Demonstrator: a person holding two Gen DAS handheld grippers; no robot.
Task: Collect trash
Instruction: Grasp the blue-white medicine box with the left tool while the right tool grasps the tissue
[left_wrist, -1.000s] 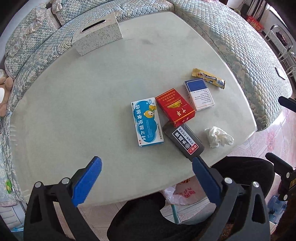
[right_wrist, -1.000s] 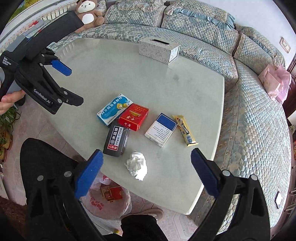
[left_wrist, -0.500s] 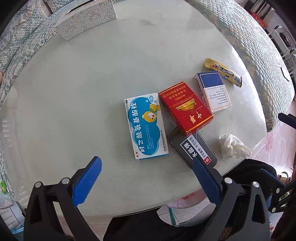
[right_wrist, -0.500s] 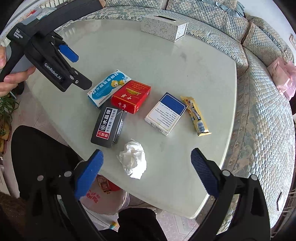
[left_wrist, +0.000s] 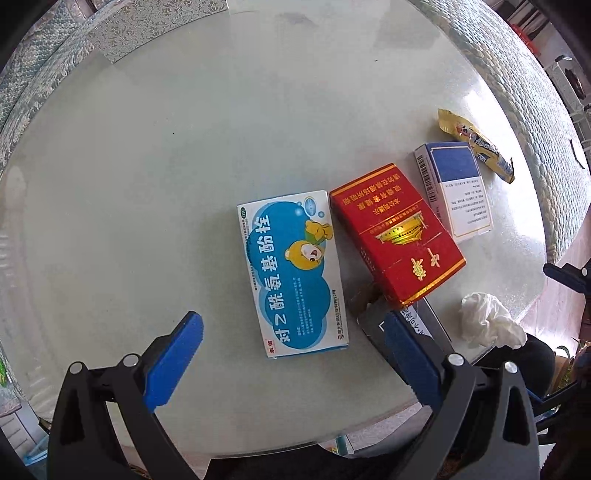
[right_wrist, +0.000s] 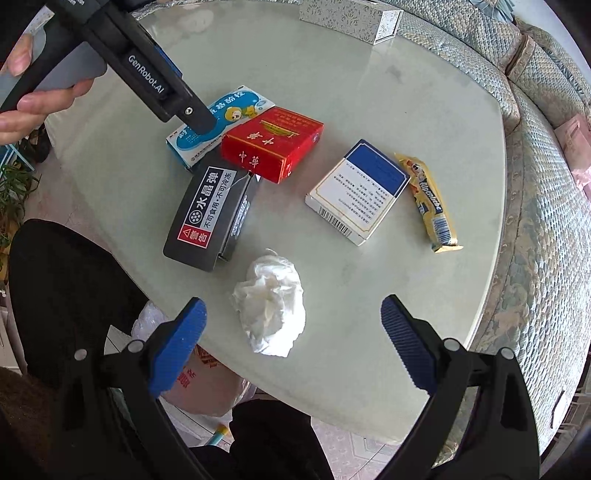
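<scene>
On the round glass table (left_wrist: 147, 166) lie a blue bear-print medicine box (left_wrist: 293, 273) (right_wrist: 236, 110), a red cigarette pack (left_wrist: 395, 232) (right_wrist: 273, 142), a black box (right_wrist: 214, 218) (left_wrist: 430, 325), a blue-and-white box (left_wrist: 454, 188) (right_wrist: 360, 192), a yellow snack wrapper (left_wrist: 476, 144) (right_wrist: 430, 203) and a crumpled white tissue (right_wrist: 271, 310) (left_wrist: 491, 325). My left gripper (left_wrist: 295, 350) is open, just short of the bear-print box's near end. My right gripper (right_wrist: 295, 332) is open, just short of the tissue.
A patterned tissue box (right_wrist: 349, 16) (left_wrist: 147, 26) stands at the table's far side. A quilted sofa (right_wrist: 535, 184) curves around the table. A plastic trash bag (right_wrist: 195, 376) sits below the near table edge, by the person's dark-clothed legs (right_wrist: 66, 280).
Both grippers have moved forward and down toward the table. The left closed in on the bear-print box, the right on the tissue. Both stayed open.
</scene>
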